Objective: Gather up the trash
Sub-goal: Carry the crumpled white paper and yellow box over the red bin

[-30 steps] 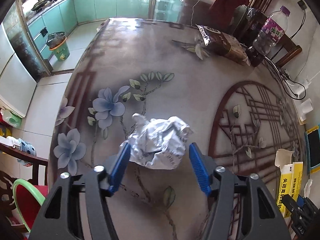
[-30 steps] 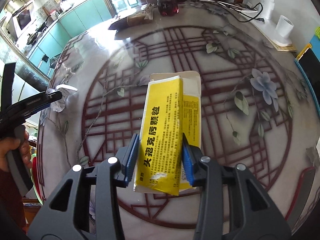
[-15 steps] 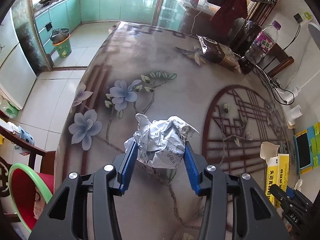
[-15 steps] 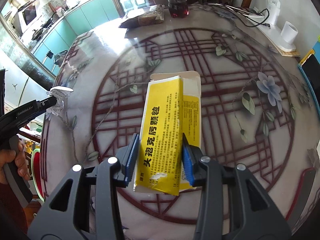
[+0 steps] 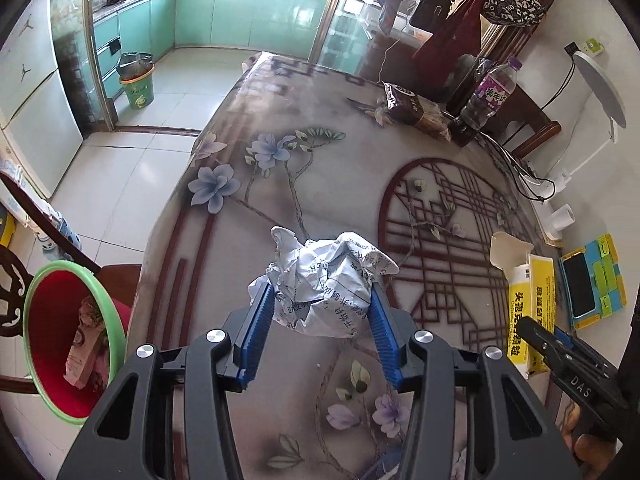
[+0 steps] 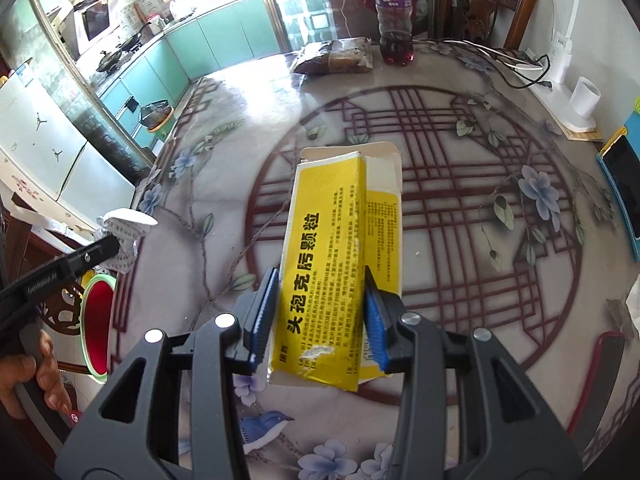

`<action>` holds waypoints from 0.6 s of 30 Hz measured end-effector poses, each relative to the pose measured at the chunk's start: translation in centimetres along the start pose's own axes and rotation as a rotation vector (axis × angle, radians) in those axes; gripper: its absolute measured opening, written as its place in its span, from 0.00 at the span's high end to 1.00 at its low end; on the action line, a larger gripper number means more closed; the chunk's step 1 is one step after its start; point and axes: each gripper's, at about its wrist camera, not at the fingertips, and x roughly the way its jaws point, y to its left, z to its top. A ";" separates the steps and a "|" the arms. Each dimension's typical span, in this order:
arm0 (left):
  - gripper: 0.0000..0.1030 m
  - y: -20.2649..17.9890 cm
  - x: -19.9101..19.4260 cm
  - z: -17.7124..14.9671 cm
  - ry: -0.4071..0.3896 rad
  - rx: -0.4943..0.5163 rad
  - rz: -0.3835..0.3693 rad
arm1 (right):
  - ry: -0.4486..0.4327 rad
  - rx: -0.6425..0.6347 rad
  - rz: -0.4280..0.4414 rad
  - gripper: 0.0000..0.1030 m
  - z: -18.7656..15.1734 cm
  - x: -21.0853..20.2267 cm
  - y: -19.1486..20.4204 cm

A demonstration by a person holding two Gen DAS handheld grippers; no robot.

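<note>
While the left gripper (image 5: 320, 320) pinches a paper wad (image 5: 324, 284) above the floral table (image 5: 320, 168), a red bin (image 5: 68, 340) sits below the table's edge, a tiled kitchen floor (image 5: 132, 152) beyond. Right view: the right gripper (image 6: 320, 312) clamps a yellow box (image 6: 328, 264) over the table's lattice circle (image 6: 460, 200).

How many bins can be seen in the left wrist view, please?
2. A red bin with a green rim stands beside the table, lower left; a green bin stands on the kitchen floor. Others may be hidden.
</note>
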 end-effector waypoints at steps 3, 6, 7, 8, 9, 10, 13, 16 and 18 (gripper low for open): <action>0.56 -0.1 -1.2 -1.6 0.001 0.001 -0.006 | -0.006 -0.016 0.005 0.62 -0.6 -0.8 0.4; 0.56 -0.1 -2.3 -2.7 -0.006 -0.002 -0.013 | -0.010 -0.031 0.008 0.62 -1.1 -1.5 0.9; 0.56 -0.1 -2.6 -3.0 -0.009 -0.003 -0.015 | -0.011 -0.037 0.009 0.62 -1.3 -1.7 1.0; 0.56 -0.1 -3.0 -3.3 -0.011 -0.004 -0.015 | -0.012 -0.041 0.010 0.62 -1.3 -1.9 1.1; 0.56 0.0 -3.3 -3.6 -0.014 -0.005 -0.016 | -0.015 -0.045 0.012 0.62 -1.4 -2.0 1.2; 0.56 0.0 -3.5 -3.7 -0.016 -0.006 -0.016 | -0.017 -0.051 0.014 0.62 -1.5 -2.3 1.4; 0.56 0.4 -4.1 -4.2 -0.024 -0.016 -0.015 | -0.022 -0.064 0.021 0.62 -1.6 -2.7 1.9; 0.56 0.8 -4.8 -4.6 -0.030 -0.025 -0.012 | -0.027 -0.079 0.032 0.62 -1.8 -3.2 2.5; 0.56 1.2 -5.2 -4.8 -0.032 -0.029 -0.008 | -0.029 -0.093 0.041 0.62 -2.0 -3.4 3.1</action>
